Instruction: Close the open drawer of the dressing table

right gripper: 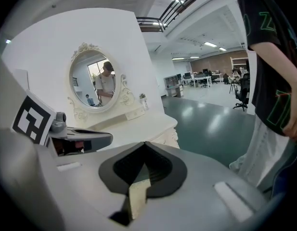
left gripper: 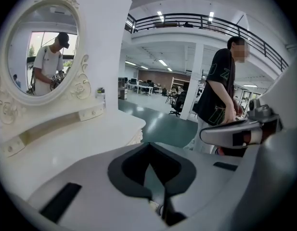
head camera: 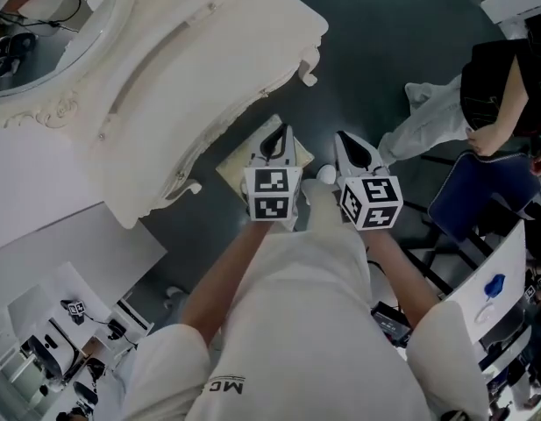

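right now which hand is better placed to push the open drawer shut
Right, probably: the right gripper hangs just outside the front of the drawer, beside its white knob, so it could push toward the table. The left gripper hangs over the drawer's inside.

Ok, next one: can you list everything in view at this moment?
dressing table: one, cream, upper left
mirror: one, oval, carved cream frame, on the table's back
square pad: one, cream, on the floor by the table
chair: one, blue, right edge
bystander: one, black top, white trousers, right
floor: dark green
left gripper: one, white, centre, shut, empty
right gripper: one, white, centre, shut, empty
arms: two, white sleeves, bottom centre
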The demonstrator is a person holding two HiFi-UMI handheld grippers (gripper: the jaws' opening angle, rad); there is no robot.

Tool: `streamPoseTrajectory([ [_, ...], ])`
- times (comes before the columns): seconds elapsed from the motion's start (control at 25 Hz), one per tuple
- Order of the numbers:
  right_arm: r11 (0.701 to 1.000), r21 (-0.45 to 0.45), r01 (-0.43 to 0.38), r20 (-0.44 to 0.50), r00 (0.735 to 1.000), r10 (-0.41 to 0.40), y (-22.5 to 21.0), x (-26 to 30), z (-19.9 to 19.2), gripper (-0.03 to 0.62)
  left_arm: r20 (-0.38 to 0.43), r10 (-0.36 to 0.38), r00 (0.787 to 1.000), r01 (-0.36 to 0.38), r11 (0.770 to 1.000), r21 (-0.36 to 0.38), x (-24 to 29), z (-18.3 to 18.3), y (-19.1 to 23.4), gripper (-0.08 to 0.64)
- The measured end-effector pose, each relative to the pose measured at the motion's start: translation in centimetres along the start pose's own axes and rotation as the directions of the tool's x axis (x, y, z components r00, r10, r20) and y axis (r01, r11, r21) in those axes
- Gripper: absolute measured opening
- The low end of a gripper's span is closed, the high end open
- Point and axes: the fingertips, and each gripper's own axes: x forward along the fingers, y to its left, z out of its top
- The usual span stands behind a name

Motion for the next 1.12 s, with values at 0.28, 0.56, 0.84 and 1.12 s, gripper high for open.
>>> streamPoseTrajectory([
  [0.28,1.0,-0.028,-0.004,0.022,1.0,0.004,2.0,-1.5,0.6,0.002,0.031,-0.034,0.999,0.033,0.999,0.028,-2.5,0.8,-0.3,0.009],
  [0.56,0.999,-0.032,-0.012,0.058,0.998,0.014,4.3,-3.7,2.1,0.002,0.049,-0.095,0.994,0.094,0.995,0.031,-5.7,0.9,-1.0,0.009],
  [0.84,1.0,-0.007,-0.01,0.086,0.996,0.01,5.4,-5.9,2.6,0.002,0.07,-0.198,0.978,0.195,0.98,0.043,-8.7,1.2,-3.8,0.009],
  [1.12,0.999,-0.041,-0.03,0.097,0.995,0.034,6.7,-7.4,2.9,0.002,0.109,-0.265,0.958,0.254,0.961,0.109,-10.8,2.5,-5.6,0.009],
])
